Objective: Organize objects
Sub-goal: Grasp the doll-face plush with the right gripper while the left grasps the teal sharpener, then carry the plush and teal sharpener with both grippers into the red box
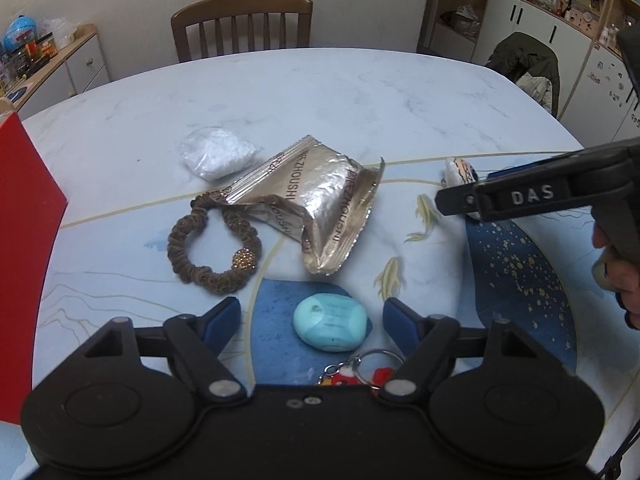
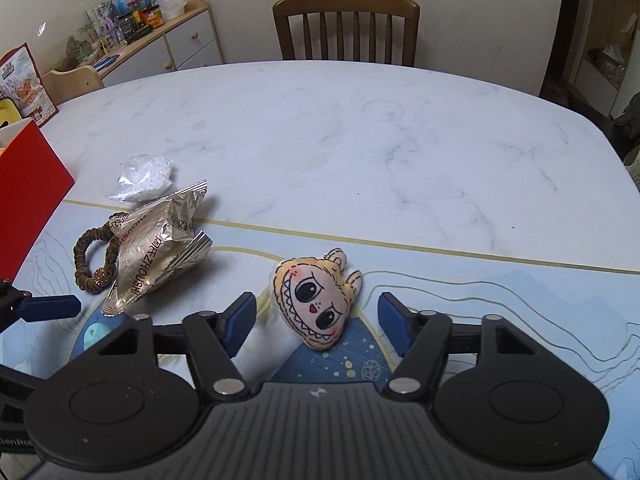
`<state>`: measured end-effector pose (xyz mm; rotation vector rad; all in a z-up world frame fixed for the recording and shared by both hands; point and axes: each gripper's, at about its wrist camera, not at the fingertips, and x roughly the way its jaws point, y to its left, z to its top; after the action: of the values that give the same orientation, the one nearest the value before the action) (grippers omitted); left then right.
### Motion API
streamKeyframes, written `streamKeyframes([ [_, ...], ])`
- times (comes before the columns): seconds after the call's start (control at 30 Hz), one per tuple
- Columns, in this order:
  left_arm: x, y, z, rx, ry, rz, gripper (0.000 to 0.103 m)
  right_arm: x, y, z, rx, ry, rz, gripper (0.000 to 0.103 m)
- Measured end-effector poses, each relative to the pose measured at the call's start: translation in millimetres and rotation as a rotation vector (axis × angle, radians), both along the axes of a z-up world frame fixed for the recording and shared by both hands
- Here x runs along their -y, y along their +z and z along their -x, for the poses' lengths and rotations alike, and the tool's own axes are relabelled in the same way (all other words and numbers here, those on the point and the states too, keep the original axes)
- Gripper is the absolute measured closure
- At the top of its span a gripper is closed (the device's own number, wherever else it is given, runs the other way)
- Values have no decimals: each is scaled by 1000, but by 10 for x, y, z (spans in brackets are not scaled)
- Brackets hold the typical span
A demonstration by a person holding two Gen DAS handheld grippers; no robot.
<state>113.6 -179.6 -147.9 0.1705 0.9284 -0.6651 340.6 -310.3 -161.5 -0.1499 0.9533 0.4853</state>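
A marble-patterned dining table (image 2: pixel 400 152) carries a scatter of small household items, with a wooden chair (image 2: pixel 346 28) pushed in at its far side and a low sideboard (image 2: pixel 176 46) crowded with toys and jars along the wall to the left. Near the table's left edge stands a red box (image 2: pixel 28 184). Beside it lies a small clear bag of white granules (image 2: pixel 144 178), and just in front of that a crumpled silver foil snack wrapper (image 1: pixel 320 208) rests over part of a brown hair scrunchie (image 1: pixel 212 244) with a glittering bead. The left gripper (image 1: pixel 312 320) points down at a pale turquoise, pebble-shaped object (image 1: pixel 331 326), its blue pads standing apart on either side with a clear gap and no contact; a red keychain charm (image 1: pixel 352 376) peeks out just below, partly hidden by the gripper's body. To the right, the right gripper (image 2: pixel 316 318) frames a small plush face toy (image 2: pixel 316 304) with big eyes and jagged teeth, lying flat on the blue printed part of the tabletop; its jaws are likewise spread, the toy between them but untouched by either pad. A person's fingers (image 1: pixel 624 280) wrap the right gripper's handle at the edge of the left wrist view.
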Motion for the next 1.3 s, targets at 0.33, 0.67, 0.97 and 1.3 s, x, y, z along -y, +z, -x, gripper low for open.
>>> streamKeyframes([
  [0.33,13,-18,31,-6,-14,7,56,-24,-33,-32,-10,-10,1,59],
  [0.67,-6,5,24,-23,-15,21,66,18,26,8,3,-32,-6,65],
  [0.97,-196,195,13,-87,16,108,66,57,314,255,10,-28,-50,65],
  [1.3,-445,566,57,-122,38,173,66,-25,718,620,27,1,-83,65],
])
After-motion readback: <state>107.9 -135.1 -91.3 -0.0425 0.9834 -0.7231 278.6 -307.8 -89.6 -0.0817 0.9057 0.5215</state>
